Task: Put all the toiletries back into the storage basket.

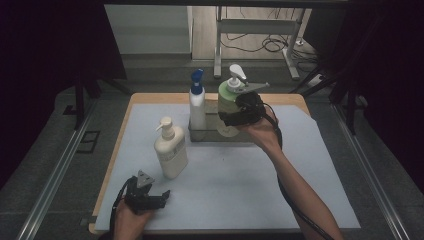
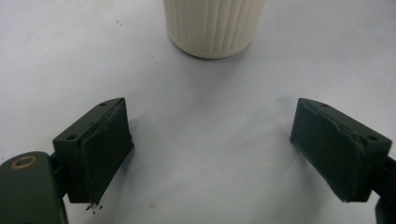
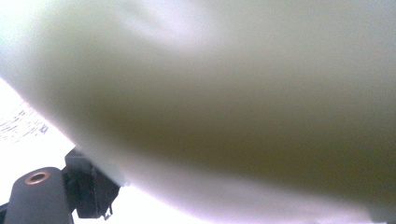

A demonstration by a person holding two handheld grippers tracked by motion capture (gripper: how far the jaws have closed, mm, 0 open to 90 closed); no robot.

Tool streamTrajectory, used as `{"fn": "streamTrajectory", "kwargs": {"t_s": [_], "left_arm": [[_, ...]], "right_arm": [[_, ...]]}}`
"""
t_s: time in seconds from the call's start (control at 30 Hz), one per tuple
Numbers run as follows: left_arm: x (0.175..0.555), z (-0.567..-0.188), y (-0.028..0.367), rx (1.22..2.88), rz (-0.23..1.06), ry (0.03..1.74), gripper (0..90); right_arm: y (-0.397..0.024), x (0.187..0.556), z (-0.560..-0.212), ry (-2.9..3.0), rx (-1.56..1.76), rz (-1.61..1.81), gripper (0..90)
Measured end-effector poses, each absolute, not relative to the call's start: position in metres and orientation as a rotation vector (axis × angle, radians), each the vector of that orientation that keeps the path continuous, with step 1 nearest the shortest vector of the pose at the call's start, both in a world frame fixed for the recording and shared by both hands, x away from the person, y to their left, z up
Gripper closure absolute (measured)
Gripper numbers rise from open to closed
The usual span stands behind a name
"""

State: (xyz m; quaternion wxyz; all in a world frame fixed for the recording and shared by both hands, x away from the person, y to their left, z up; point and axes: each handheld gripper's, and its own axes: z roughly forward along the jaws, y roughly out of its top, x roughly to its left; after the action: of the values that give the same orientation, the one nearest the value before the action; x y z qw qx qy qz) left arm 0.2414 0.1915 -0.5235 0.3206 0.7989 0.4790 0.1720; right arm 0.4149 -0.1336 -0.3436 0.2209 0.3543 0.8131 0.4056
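1. left gripper (image 1: 159, 196) rests spread and empty near the table's (image 1: 320, 200) front left corner, kept out of the way.
2. cream bottle (image 1: 171, 152) stands just ahead, waiting.
3. blue-capped bottle (image 1: 197, 102) already sits in the rack (image 1: 200, 134) toward the back edge.
4. right gripper (image 1: 235, 112) clasps the green pump bottle (image 1: 229, 97) over the rack, likely to seat it.

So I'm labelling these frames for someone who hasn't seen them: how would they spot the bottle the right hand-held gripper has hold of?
Start at the dark wire rack at the far middle of the white-covered table. Two bottles stand there; the right hand-held gripper clamps the right-hand one, the green bottle. It is squat, pale green with a white pump, unlike the slim blue-capped white bottle beside it and the cream pump bottle standing nearer.
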Motion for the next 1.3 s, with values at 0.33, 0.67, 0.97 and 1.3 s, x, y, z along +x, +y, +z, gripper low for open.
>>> {"fn": "streamTrajectory", "kwargs": {"t_s": [0.33,0.67,0.97,1.3], "left_arm": [[0.241,-0.523,0.191,2.1,0.45,1.26,11.7],[0.241,-0.523,0.191,2.101,0.45,1.26,11.7],[0.241,-0.523,0.191,2.101,0.45,1.26,11.7],[0.241,-0.523,0.191,2.101,0.45,1.26,11.6]], "right_arm": [[-0.132,0.434,-0.348,2.218,1.016,1.11,12.1],[-0.13,0.45,-0.356,2.195,1.042,1.099,12.1],[-0.125,0.462,-0.366,2.188,1.064,1.085,12.1],[-0.123,0.47,-0.382,2.203,1.076,1.061,12.1]]}}
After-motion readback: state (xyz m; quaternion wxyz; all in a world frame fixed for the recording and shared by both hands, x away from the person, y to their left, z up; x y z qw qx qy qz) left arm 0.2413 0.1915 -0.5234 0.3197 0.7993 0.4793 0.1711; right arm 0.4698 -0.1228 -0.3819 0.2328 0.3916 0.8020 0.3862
